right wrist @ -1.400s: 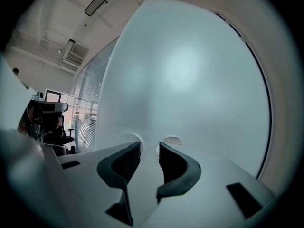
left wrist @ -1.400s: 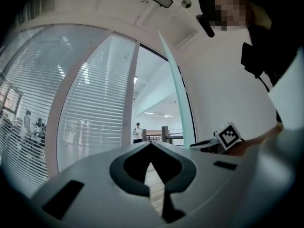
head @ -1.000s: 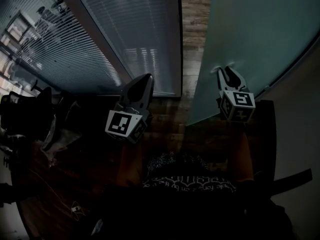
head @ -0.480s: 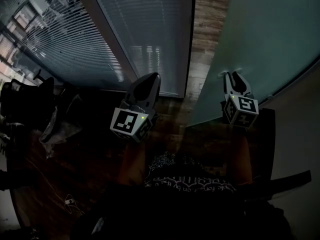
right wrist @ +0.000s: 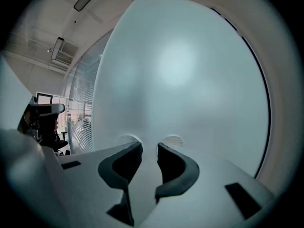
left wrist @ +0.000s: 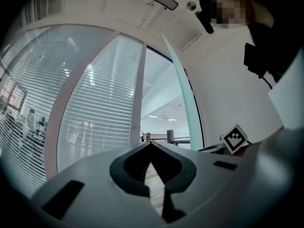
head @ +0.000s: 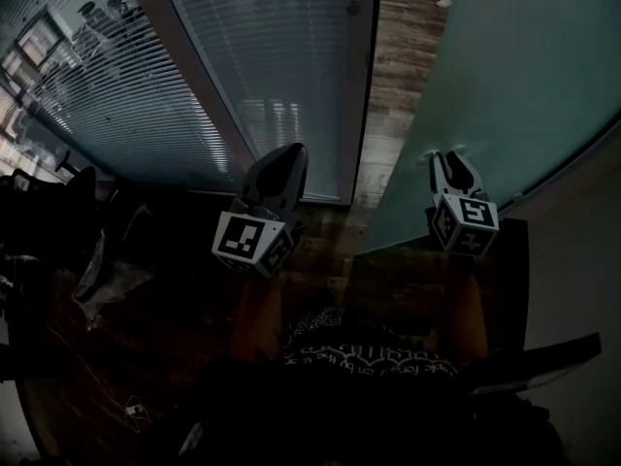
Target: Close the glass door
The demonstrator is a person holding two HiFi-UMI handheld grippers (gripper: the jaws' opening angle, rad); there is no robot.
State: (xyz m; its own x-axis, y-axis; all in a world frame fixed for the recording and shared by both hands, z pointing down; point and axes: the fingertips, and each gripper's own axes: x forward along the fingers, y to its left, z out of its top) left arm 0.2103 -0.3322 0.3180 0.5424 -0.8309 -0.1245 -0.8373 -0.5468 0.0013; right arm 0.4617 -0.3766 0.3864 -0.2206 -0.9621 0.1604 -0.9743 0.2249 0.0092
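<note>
Glass door (head: 505, 76) stands ajar at right, floor (head: 385, 105) showing in the gap; right gripper (head: 448, 160), jaws spread, tips at its frosted face; left gripper (head: 280, 159) pressed together; most of the closing push remains.

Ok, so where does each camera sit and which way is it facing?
Head view: on the head, looking down at both forearms, left gripper, right gripper.
Left gripper view: behind shut jaws, facing the blinds.
Right gripper view: behind open jaws, facing the glass door.
Shared: head and right gripper views both show the door.
</note>
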